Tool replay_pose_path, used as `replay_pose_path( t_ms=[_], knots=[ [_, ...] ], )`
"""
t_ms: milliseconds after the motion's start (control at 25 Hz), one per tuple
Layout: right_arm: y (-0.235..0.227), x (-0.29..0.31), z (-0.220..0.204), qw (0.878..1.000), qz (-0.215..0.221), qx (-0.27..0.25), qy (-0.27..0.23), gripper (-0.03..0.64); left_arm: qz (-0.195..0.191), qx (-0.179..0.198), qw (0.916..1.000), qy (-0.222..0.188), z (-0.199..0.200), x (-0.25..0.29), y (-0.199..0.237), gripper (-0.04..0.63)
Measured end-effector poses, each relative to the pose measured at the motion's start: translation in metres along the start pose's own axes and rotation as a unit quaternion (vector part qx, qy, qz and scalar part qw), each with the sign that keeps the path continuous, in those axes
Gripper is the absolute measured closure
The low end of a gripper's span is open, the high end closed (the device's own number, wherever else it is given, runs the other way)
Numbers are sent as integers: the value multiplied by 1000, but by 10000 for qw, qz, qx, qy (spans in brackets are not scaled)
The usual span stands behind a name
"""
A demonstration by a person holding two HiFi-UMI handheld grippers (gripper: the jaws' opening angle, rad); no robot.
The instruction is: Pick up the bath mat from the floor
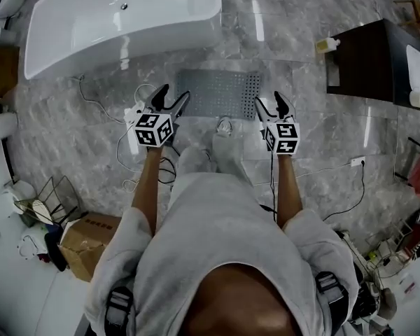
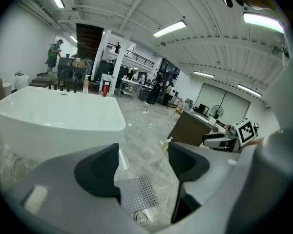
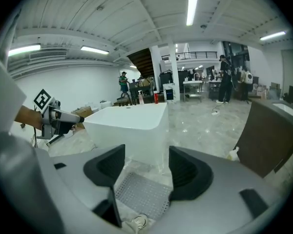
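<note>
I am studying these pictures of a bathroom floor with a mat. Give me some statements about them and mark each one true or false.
1. The bath mat lies flat on the floor beside the bathtub. True.
2. The left tongs are shut on the mat. False: they are open and hold nothing.
3. The right tongs are open and empty. True.
4. The bathtub is black. False: it is white.
5. A bottle is beside the dark cabinet. True.
</note>
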State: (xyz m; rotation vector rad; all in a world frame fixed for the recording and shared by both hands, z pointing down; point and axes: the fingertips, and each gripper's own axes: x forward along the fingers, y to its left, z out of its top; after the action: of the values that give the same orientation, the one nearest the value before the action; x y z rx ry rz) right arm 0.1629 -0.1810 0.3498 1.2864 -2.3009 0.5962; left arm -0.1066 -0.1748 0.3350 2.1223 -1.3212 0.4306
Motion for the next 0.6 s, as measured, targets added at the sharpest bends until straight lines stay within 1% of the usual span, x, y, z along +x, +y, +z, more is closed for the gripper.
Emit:
replay_pose_path(
  t_ms=[80, 240, 440, 600],
  knots=[
    [-3, 10, -9, 9999, 45, 113, 49, 328, 67, -150, 9999, 15, -8, 7, 5, 270],
    [-1, 35, -31, 9995, 103, 223, 220, 328, 191, -284, 9993, 153, -35, 24, 20, 270],
    [5, 67, -75, 9979, 242, 252, 545, 328, 237, -454, 9982, 306, -74, 43, 37, 270],
    [1, 92, -109, 9968, 193, 310, 714, 328, 209, -533, 9973, 462, -114, 73, 57, 270]
  ],
)
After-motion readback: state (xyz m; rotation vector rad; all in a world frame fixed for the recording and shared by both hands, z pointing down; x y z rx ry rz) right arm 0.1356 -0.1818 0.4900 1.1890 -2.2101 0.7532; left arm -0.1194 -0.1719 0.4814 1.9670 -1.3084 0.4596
